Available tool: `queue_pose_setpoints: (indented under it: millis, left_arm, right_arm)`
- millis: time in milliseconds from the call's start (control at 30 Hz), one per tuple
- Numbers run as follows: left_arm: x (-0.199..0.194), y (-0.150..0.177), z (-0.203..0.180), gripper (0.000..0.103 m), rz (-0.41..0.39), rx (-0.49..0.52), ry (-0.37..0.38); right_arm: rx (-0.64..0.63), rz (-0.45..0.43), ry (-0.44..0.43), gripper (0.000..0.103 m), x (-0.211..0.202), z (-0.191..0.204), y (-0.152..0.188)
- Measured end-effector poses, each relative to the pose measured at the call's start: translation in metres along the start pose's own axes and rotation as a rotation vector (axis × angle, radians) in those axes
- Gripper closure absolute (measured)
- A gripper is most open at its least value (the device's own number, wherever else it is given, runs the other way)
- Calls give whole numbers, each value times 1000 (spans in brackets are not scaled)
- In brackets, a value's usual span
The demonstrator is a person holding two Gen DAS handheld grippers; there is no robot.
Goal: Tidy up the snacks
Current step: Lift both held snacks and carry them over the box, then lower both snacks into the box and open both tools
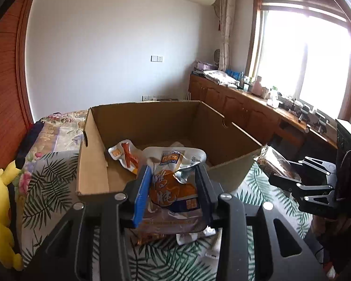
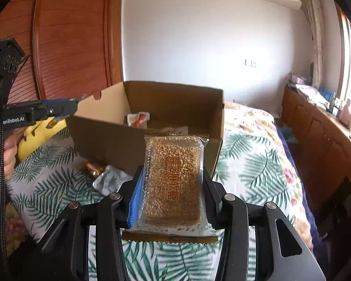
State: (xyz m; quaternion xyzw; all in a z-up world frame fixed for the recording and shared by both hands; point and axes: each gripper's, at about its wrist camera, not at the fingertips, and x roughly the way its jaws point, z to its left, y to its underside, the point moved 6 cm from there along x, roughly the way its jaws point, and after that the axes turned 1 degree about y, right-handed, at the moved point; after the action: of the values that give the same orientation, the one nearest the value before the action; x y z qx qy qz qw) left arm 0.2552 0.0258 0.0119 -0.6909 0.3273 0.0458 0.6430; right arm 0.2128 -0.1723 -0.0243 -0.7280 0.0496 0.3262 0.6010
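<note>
The left tongs (image 1: 173, 187) clamp a silver-and-orange snack pouch (image 1: 173, 187) above the bed (image 1: 49, 175), just before the open cardboard box (image 1: 152, 121).

the lower part of the silver and orange snack pouch (image 1: 173, 187) is hidden between the left tool's (image 1: 173, 180) fingers, and its print is crumpled and cannot be read in full. behind it, at 11 o'clock, a small packet (image 1: 125, 155) in the cardboard box (image 1: 152, 119) is partly covered. the box floor is mostly hidden by its near wall in the right wrist view. the yellow plush toy (image 1: 0, 210) is cut off by the left edge. items on the desk (image 1: 280, 110) under the window are too small and washed out to be told. wrappers (image 2: 105, 178) beside the box are blurred.
</note>
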Motion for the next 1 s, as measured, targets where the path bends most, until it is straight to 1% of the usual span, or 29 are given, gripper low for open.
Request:
queue_pose_setpoints:
  millis: [200, 467, 600, 700, 1000]
  left_arm:
    - [4, -21, -2, 66, -50, 7, -2]
    - [13, -56, 1, 66, -95, 54, -21]
    - [27, -56, 8, 66, -82, 49, -24]
    - [42, -54, 14, 66, -67, 51, -33]
    - [76, -48, 25, 66, -27, 40, -35]
  right_arm:
    - [-23, -34, 0, 58, 9, -3, -24]
    - [-35, -71, -5, 58, 26, -6, -53]
    - [-24, -73, -27, 58, 38, -6, -63]
    - [-39, -76, -24, 58, 48, -3, -69]
    - [-43, -60, -39, 58, 82, -1, -77]
